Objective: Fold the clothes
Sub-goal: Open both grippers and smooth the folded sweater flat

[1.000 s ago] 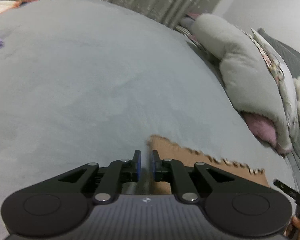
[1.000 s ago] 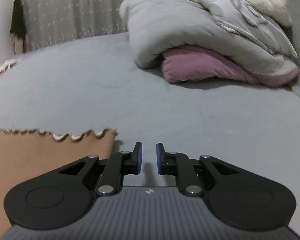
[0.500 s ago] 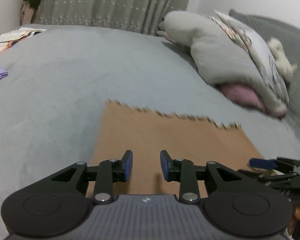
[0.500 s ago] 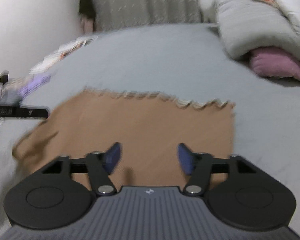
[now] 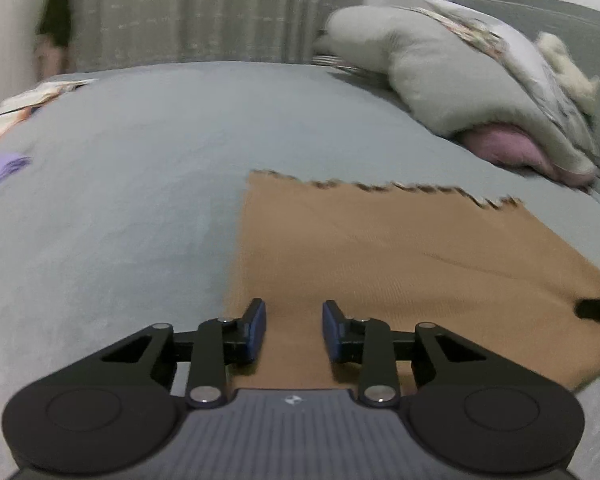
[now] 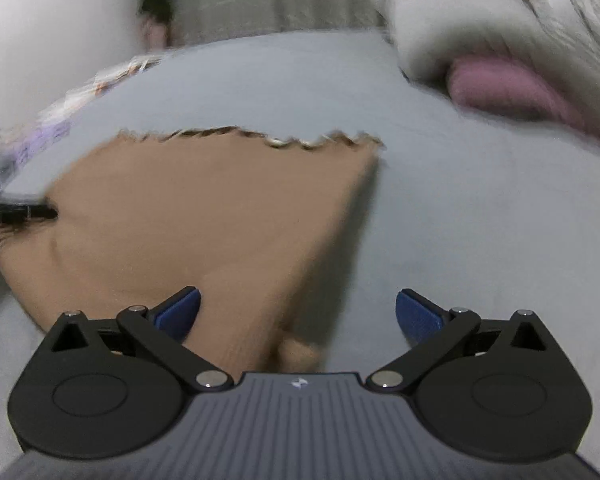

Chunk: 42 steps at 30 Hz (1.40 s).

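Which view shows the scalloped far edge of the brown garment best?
The left wrist view: the brown garment lies flat and its scalloped edge runs nearly unbroken. The right wrist view shows the same edge, but more blurred.

Matt tan knit cloth [image 5: 400, 256] lies on a soft, matt grey bedspread [image 5: 132, 184].

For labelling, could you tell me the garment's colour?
Tan garment, scalloped far edge; clearest in left wrist view.
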Available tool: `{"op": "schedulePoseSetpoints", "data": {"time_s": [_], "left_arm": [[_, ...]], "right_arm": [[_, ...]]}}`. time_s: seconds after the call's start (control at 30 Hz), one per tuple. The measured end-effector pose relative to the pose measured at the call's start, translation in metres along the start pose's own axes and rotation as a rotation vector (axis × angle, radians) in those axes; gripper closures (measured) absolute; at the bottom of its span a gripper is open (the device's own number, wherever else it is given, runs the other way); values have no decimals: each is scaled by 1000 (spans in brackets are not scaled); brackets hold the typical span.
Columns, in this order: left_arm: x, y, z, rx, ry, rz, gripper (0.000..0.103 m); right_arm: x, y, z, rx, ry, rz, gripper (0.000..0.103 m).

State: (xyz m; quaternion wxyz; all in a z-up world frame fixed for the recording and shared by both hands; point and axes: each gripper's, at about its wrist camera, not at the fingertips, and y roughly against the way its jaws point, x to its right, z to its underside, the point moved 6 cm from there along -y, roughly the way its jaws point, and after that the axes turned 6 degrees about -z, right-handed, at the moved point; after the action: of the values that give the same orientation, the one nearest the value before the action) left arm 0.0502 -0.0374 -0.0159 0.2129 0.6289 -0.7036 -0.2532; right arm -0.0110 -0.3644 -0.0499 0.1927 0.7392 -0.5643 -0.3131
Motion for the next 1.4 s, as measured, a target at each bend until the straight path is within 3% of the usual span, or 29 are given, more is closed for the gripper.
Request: {"op": "schedulePoseSetpoints", "data": {"time_s": [0.07, 0.13, 0.2, 0.4, 0.5, 0.63, 0.7, 0.8, 1.07, 1.17, 1.27, 1.4], "left_arm": [[-3, 18, -4, 21, -31, -101, 43], [-5, 35, -5, 35, -60, -190, 39], [-4, 44, -1, 22, -60, -189, 32], [6, 68, 10, -23, -33, -148, 26], [23, 73, 17, 10, -69, -126, 24], [39, 60, 27, 7, -104, -90, 24], [43, 51, 30, 14, -124, -88, 22], [41, 37, 34, 14, -133, -77, 19], [-7, 19, 42, -97, 95, 86, 12], [-14, 35, 35, -72, 75, 68, 12], [-25, 54, 27, -37, 92, 49, 12], [-49, 71, 24, -67, 263, 126, 12]], "right_arm": [[-8, 7, -4, -10, 27, 30, 0], [-17, 18, -10, 3, 41, 55, 0], [-21, 28, -14, 22, 30, 54, 0], [-44, 52, -23, 72, 8, -9, 0], [-93, 46, -9, 63, 140, -77, 0], [-139, 24, 11, 2, 350, -79, 0], [-150, 8, 23, -53, 378, -75, 0], [-142, -7, 34, -98, 403, -25, 0], [-103, 10, 33, -86, 419, -5, 0], [-84, 19, 34, -93, 427, 40, 0], [-58, 37, 29, -95, 324, 79, 0], [-27, 73, 26, -33, 113, 42, 0]]}}
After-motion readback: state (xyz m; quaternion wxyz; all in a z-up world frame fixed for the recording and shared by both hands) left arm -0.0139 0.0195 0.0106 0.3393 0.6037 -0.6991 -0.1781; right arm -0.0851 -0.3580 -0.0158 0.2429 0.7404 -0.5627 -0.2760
